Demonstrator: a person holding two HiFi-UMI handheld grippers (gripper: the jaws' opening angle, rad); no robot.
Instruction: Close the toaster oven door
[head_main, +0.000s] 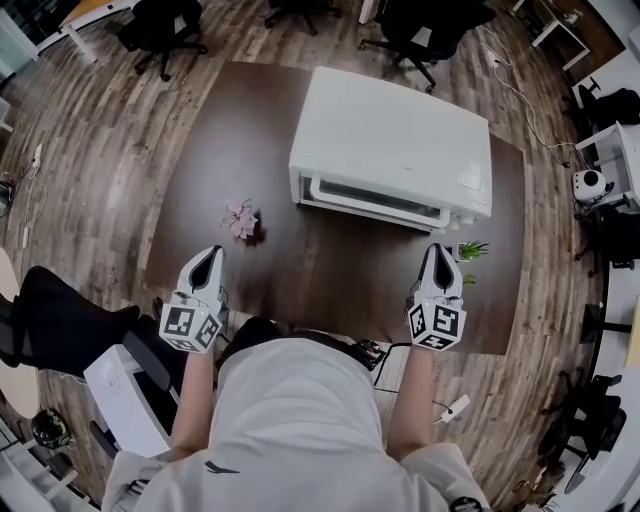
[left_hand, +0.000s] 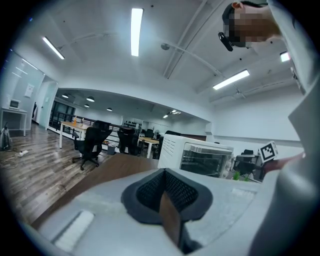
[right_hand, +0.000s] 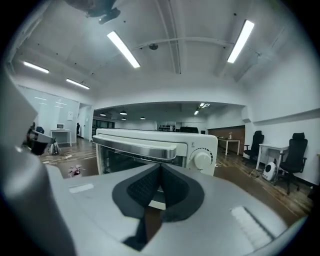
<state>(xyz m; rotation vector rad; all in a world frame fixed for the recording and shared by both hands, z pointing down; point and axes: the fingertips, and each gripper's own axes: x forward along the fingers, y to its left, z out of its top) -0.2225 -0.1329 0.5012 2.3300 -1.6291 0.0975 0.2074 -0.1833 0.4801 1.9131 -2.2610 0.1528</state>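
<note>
Your left gripper (head_main: 208, 258) and right gripper (head_main: 440, 252) both have their jaws pressed together on nothing, and they hover over the near edge of the brown table (head_main: 330, 275), well apart from each other. The white toaster oven (head_main: 395, 140) sits at your 12 o'clock, past both tips. Its door (right_hand: 125, 162) looks upright against the body, so the closing seems done or nearly done. If you push again to seat it, the closed tips may skid off the rounded metal handle (head_main: 380, 198). A hard shove could also slide the whole oven back towards 12 o'clock on the smooth tabletop. Watch the small green plant (head_main: 470, 249) just beside your right gripper at its 2 o'clock, since a sideways swing would knock it over. The pink trinket (head_main: 241, 220) near your left gripper's 1 o'clock is less exposed. The oven's door faces you at about 6 o'clock, turned a little towards 7. Its long axis runs roughly 9 to 3, with the knob (right_hand: 202, 160) end slightly nearer you.
</note>
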